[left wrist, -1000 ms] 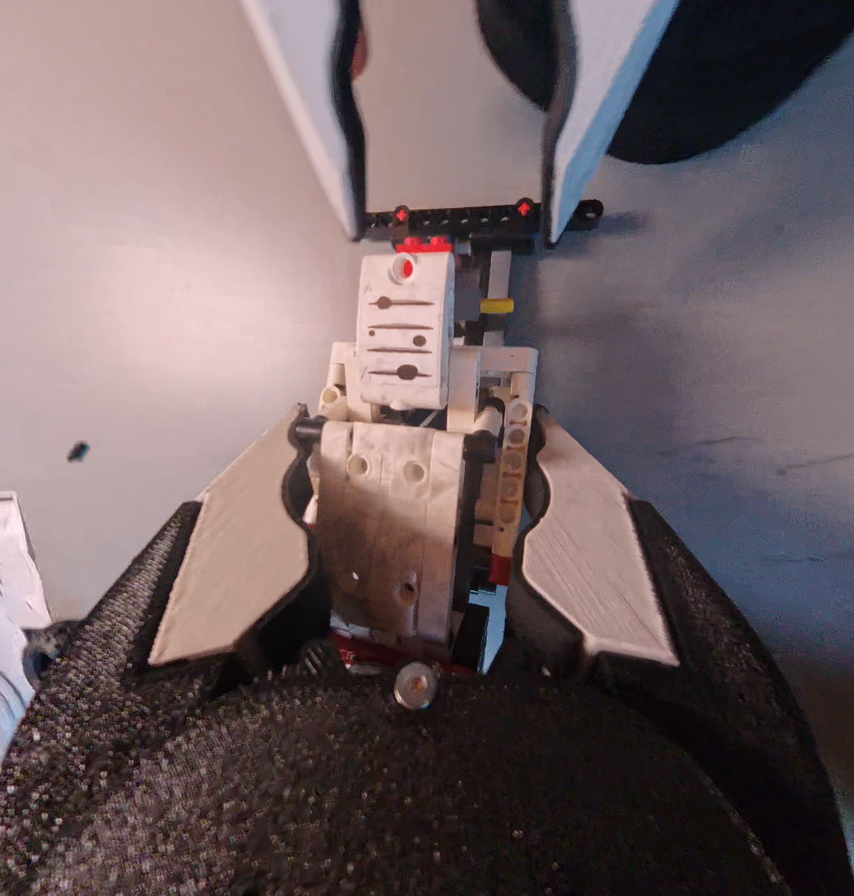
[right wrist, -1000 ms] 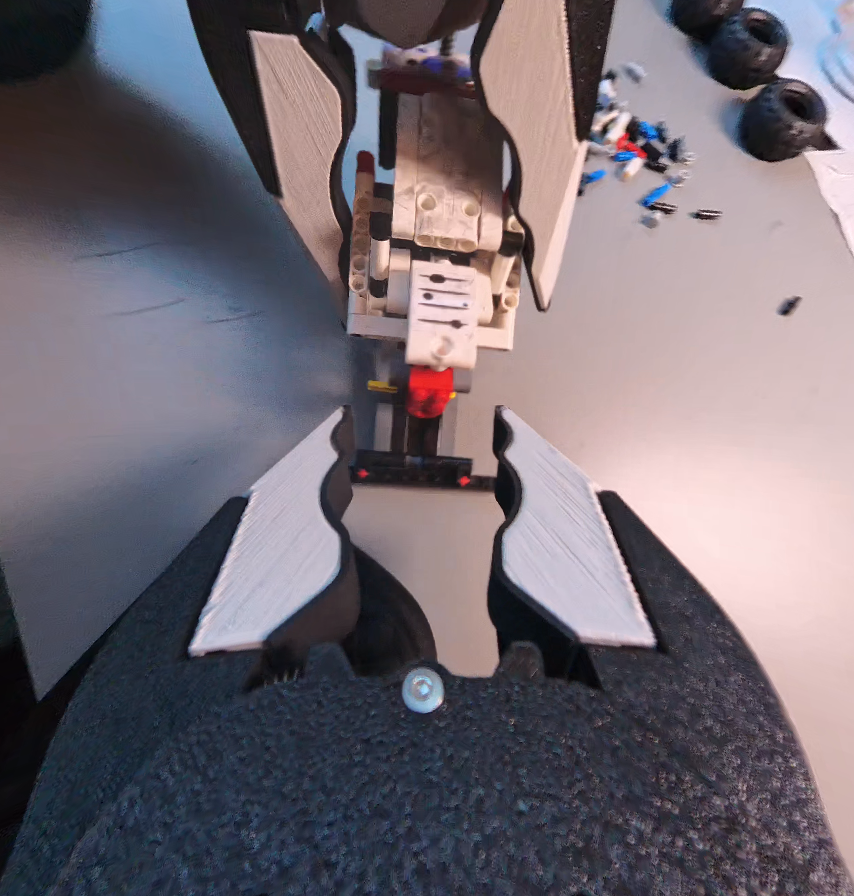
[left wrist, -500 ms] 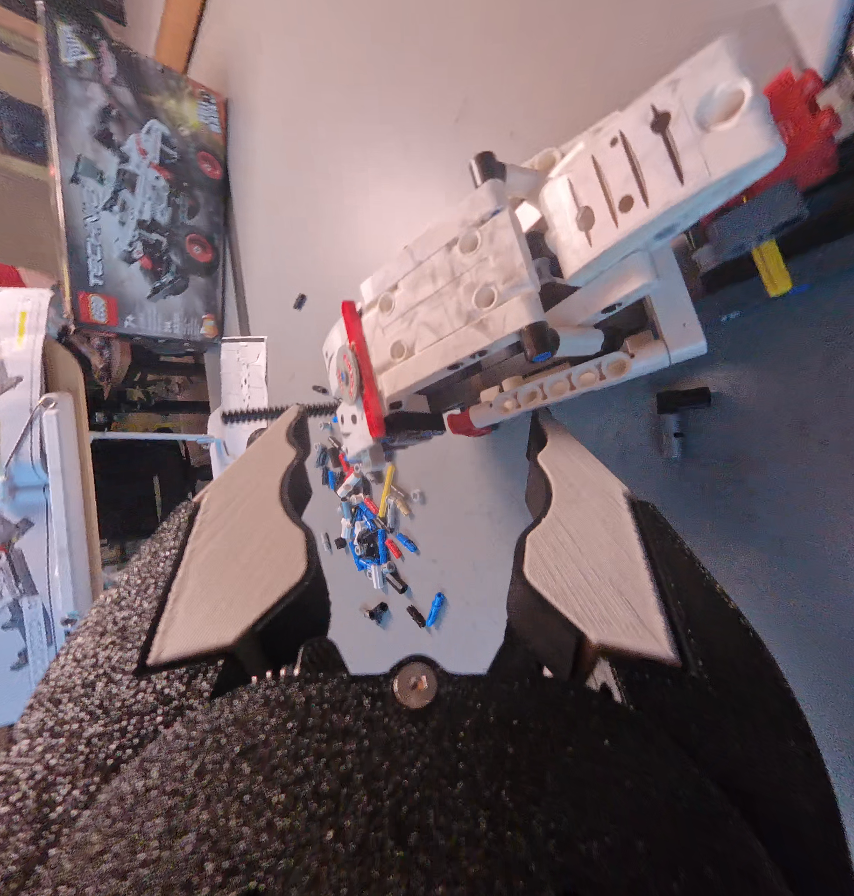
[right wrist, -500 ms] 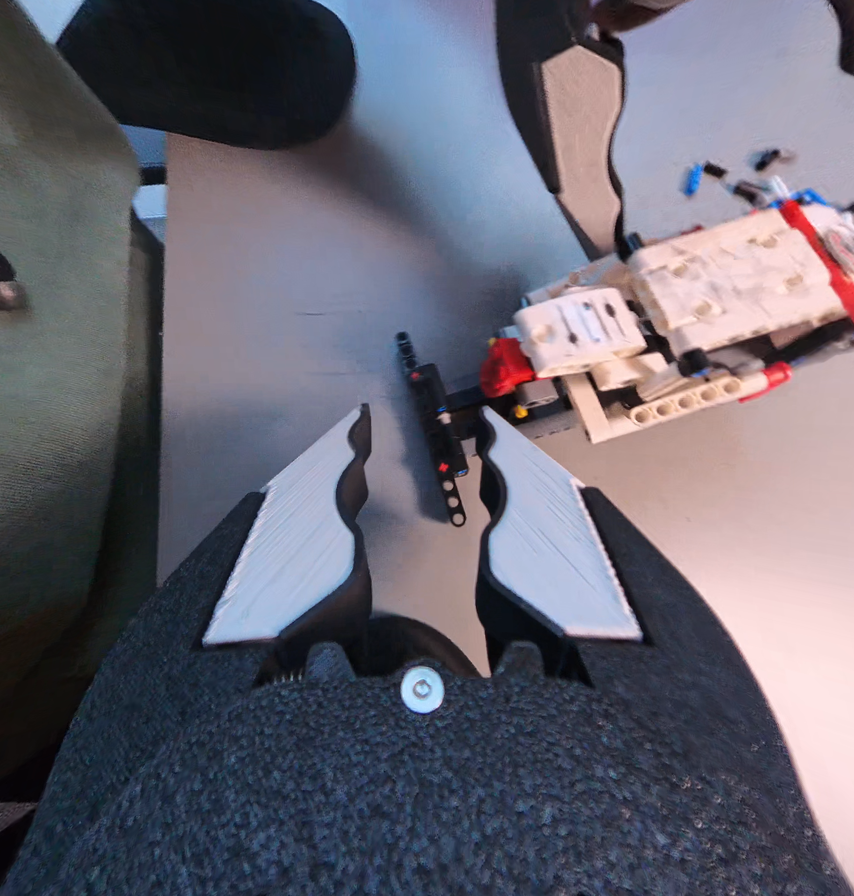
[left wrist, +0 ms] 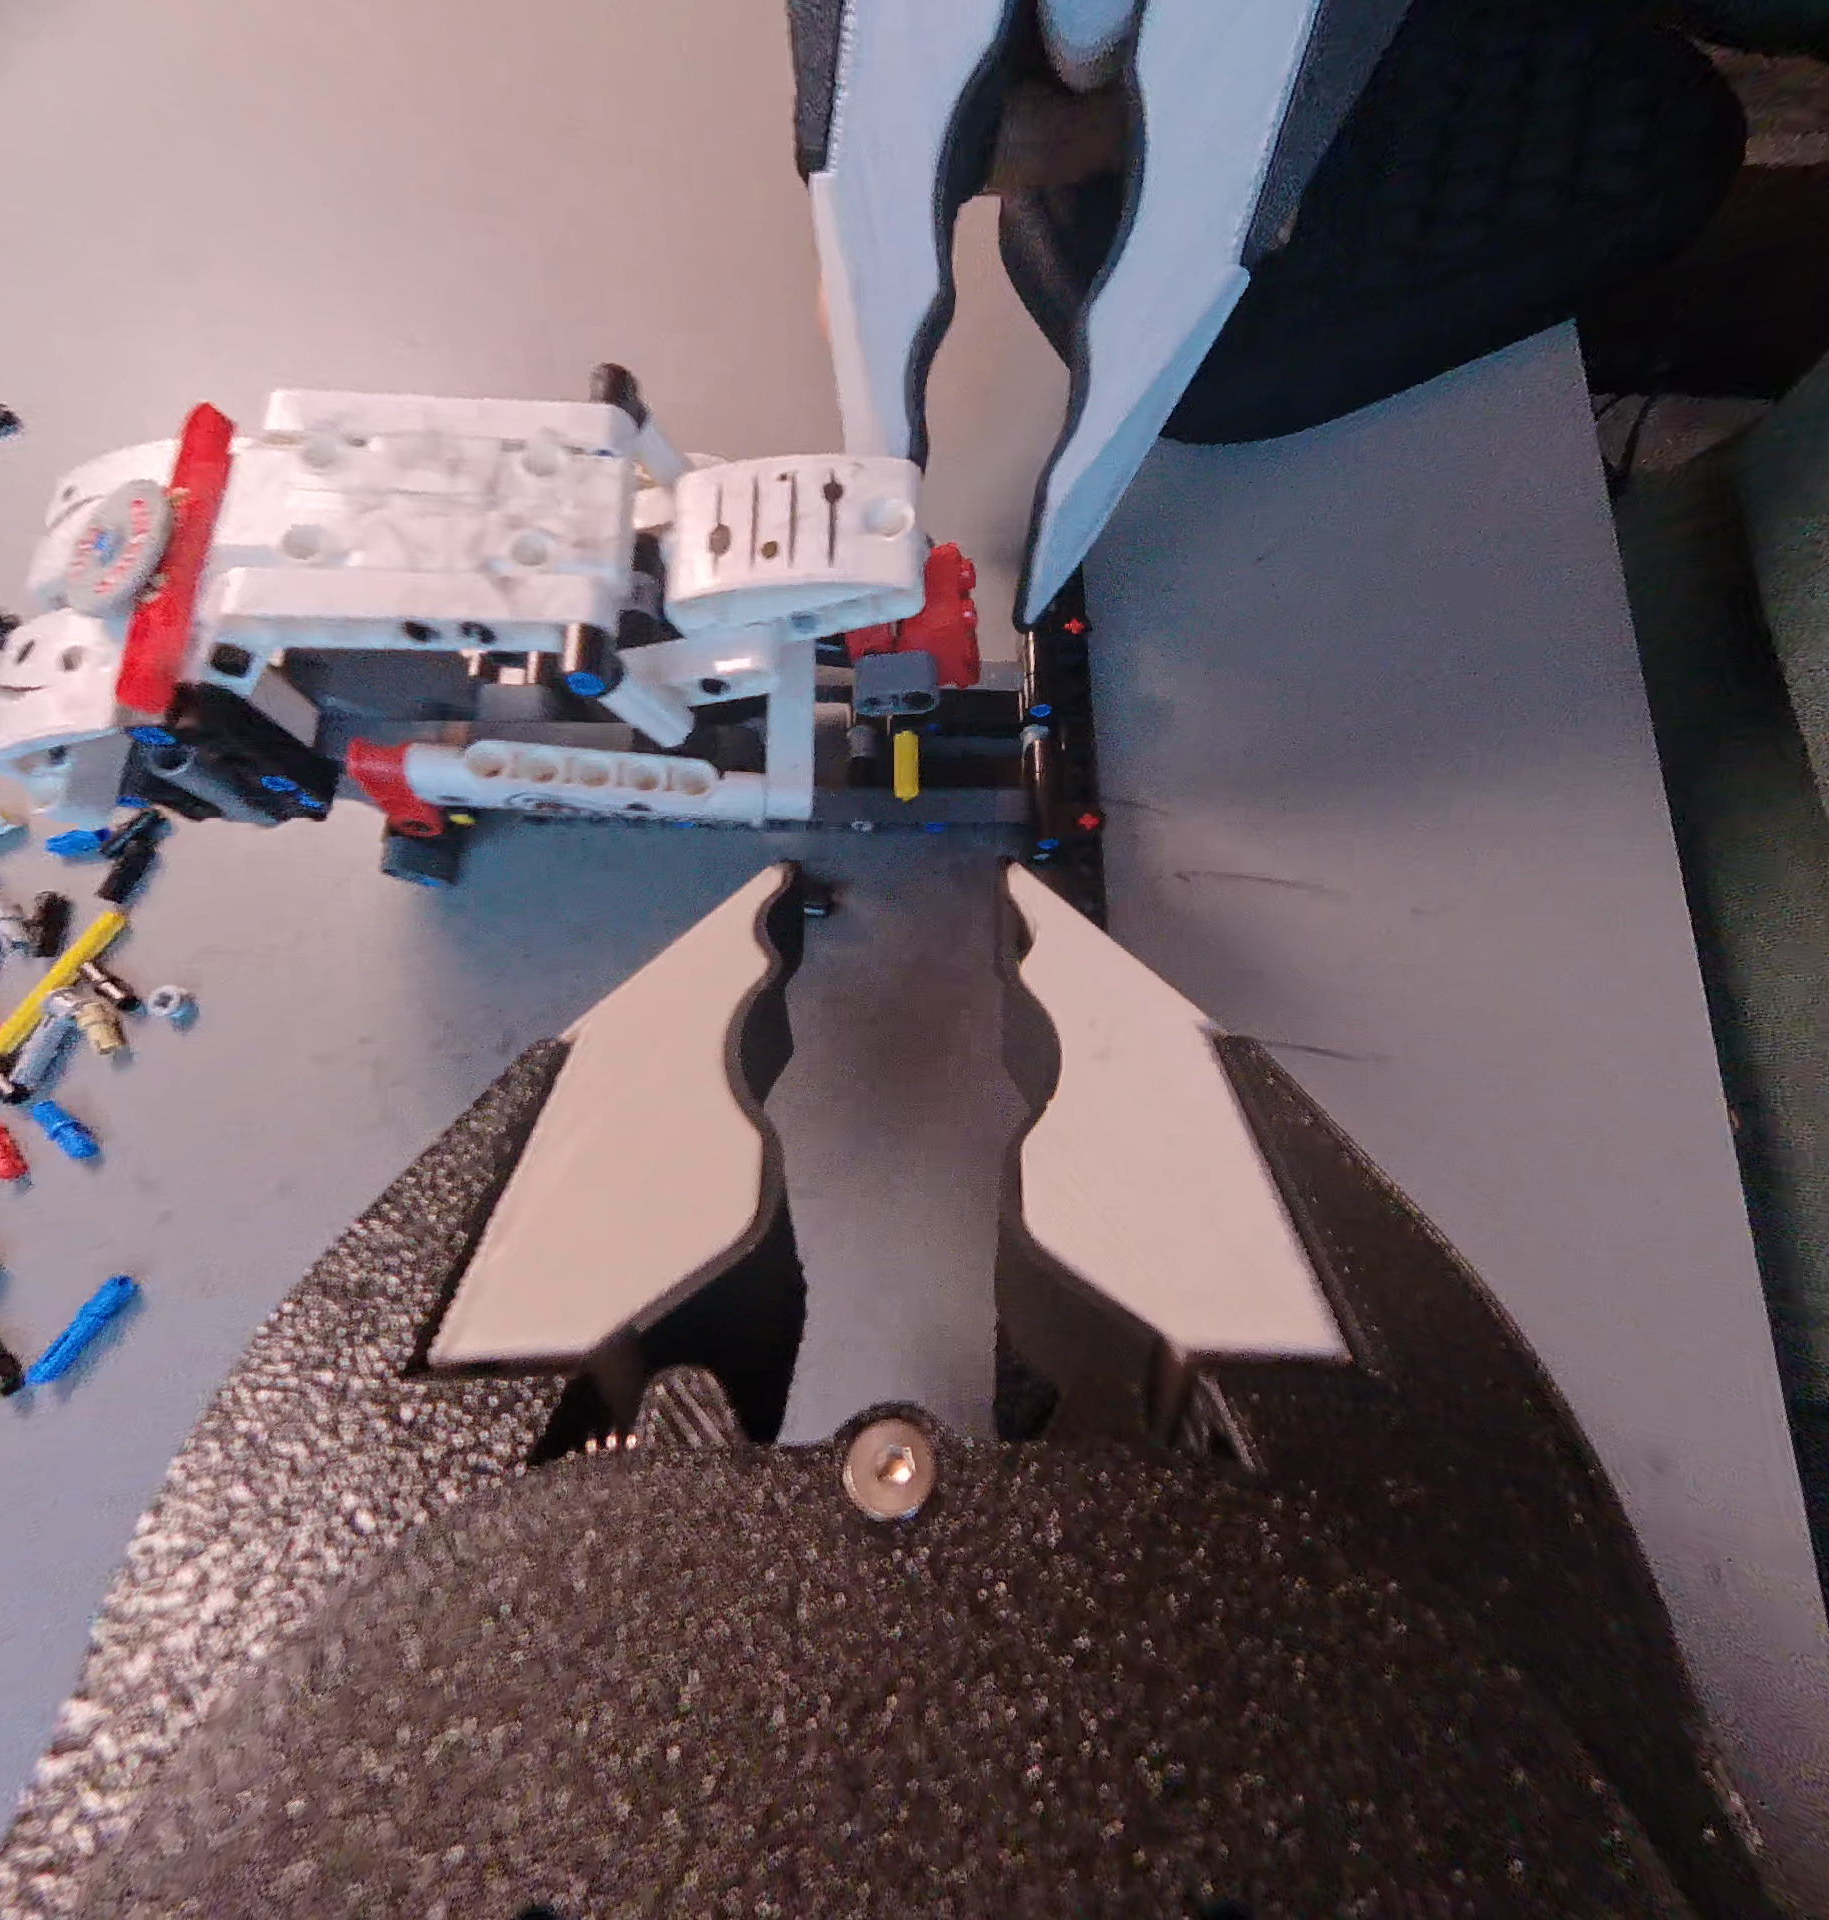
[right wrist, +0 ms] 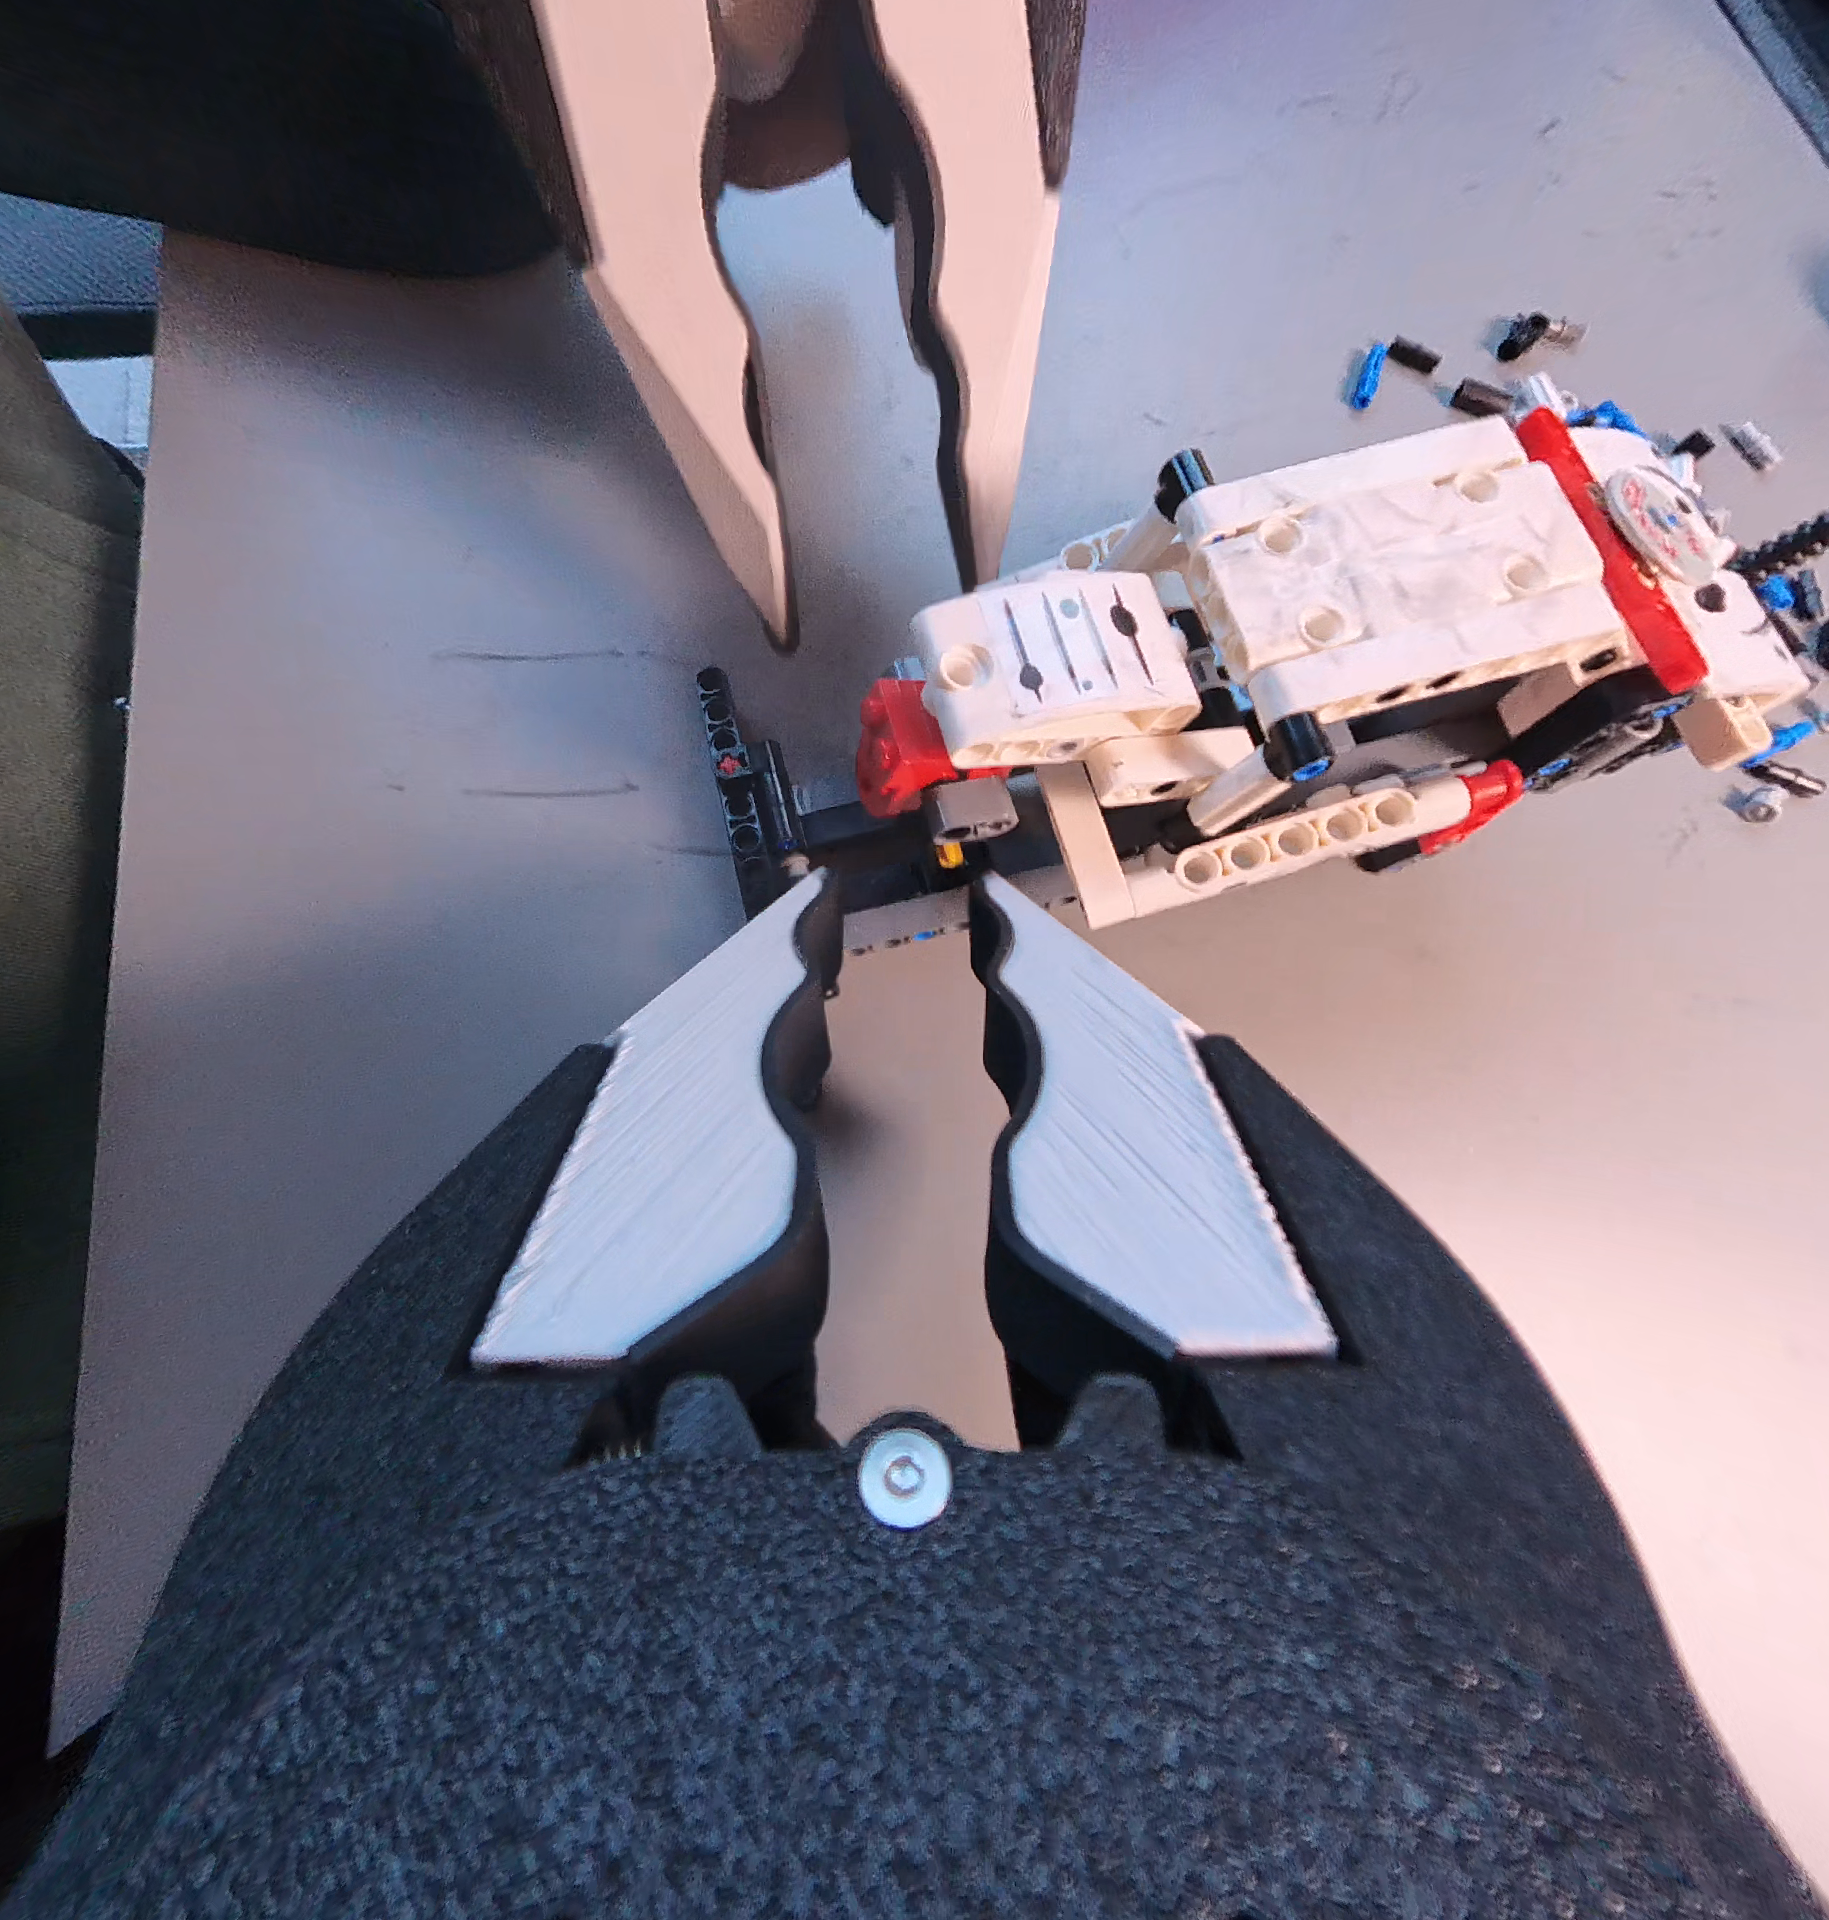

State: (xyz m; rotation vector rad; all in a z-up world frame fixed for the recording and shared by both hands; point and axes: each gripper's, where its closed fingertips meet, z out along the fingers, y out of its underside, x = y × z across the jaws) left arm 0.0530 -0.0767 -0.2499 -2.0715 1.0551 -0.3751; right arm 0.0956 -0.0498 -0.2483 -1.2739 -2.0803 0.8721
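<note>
A white, red and black brick-built vehicle model (left wrist: 422, 530) without wheels lies on the grey table (left wrist: 1357, 1039). It also shows in the right wrist view (right wrist: 1357, 582). A black studded beam (left wrist: 1066, 727) crosses its front end. My left gripper (left wrist: 897, 883) is partly open and empty, with its tips at the side of the model's dark frame near that beam. My right gripper (right wrist: 899, 894) is partly open, with its tips against the opposite side of the same frame section, next to the beam (right wrist: 733, 769). Each gripper shows across the model in the other's view.
Several small loose pins and axles, blue, black, red and yellow, lie scattered beside the model's rear (left wrist: 37, 1039) (right wrist: 1461, 364). The table's edge (left wrist: 1616, 623) runs close to the model's front. Green fabric (right wrist: 16, 727) lies past that edge.
My left gripper let go of the model's body, swung round and came in from the side. My right gripper also moved to its side. Both gaps have narrowed.
</note>
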